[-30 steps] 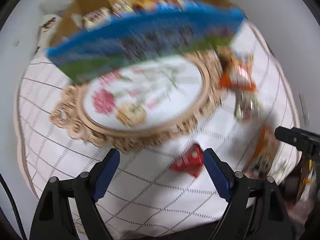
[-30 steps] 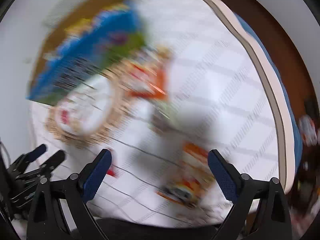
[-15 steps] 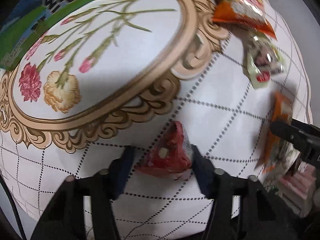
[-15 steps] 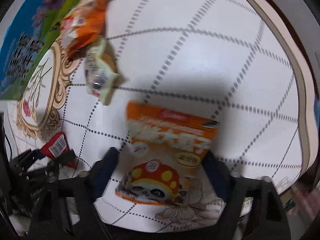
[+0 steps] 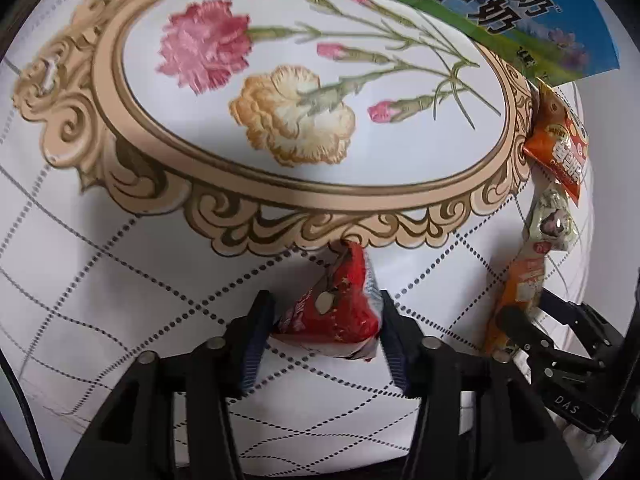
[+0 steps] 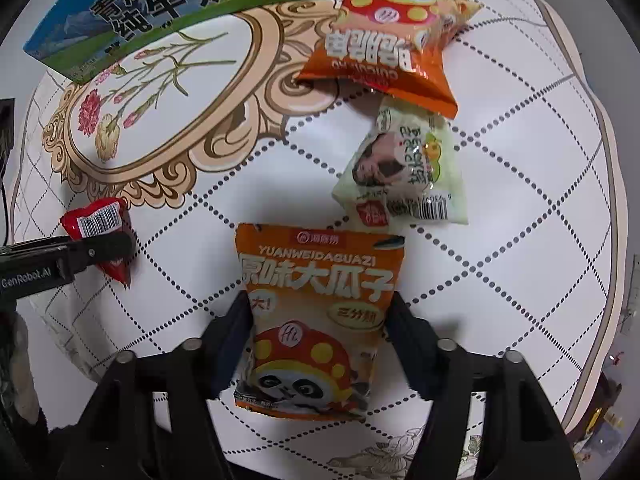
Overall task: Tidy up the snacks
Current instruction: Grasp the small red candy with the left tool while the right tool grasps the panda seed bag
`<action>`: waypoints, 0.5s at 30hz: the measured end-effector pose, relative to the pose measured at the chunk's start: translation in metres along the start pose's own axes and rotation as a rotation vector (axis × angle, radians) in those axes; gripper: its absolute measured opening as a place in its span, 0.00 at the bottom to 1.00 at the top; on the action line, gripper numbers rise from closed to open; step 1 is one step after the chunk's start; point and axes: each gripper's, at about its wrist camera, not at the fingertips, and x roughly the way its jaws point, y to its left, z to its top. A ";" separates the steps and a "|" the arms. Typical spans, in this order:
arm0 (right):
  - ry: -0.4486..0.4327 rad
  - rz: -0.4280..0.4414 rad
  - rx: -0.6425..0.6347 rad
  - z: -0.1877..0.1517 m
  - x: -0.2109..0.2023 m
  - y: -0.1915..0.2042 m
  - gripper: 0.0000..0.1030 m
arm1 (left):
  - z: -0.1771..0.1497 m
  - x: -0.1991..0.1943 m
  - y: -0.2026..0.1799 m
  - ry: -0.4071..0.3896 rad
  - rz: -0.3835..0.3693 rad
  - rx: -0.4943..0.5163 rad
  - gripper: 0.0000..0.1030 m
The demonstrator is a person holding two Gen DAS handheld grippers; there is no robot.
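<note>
A small red triangular snack packet (image 5: 336, 314) lies on the white quilted tablecloth (image 5: 120, 280). It sits between the pads of my left gripper (image 5: 325, 304), which touch both its sides while the jaws are opening slightly. An orange sunflower-seed packet (image 6: 320, 280) with a panda picture lies between the pads of my right gripper (image 6: 318, 308). Those pads press its edges, and these jaws are opening a little too. The right wrist view shows the red packet (image 6: 96, 220) under the left gripper (image 6: 100, 246) at the left.
An orange puffed-snack packet (image 6: 384, 44) and a pale green packet (image 6: 404, 176) lie beyond the seed packet. A blue-green milk carton box (image 6: 160, 4) stands at the far side, past the oval flower print (image 5: 300, 100). The table's rim (image 6: 600, 160) curves along the right.
Both grippers came down to the table and closed from wide open onto their packets: the left on the red one, the right on the orange seed packet. Both views have rolled.
</note>
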 end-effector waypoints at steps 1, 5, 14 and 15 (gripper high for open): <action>0.012 0.007 0.007 0.002 0.003 0.002 0.74 | 0.000 0.002 -0.001 0.006 0.000 0.009 0.56; 0.050 0.020 0.026 -0.003 0.010 -0.001 0.75 | 0.000 0.015 -0.021 0.025 0.065 0.072 0.57; -0.015 0.024 0.010 0.010 0.019 0.000 0.54 | 0.001 -0.009 -0.043 -0.038 0.109 0.091 0.39; -0.021 0.037 0.013 0.010 0.015 0.000 0.53 | 0.000 -0.012 -0.045 -0.045 0.109 0.091 0.39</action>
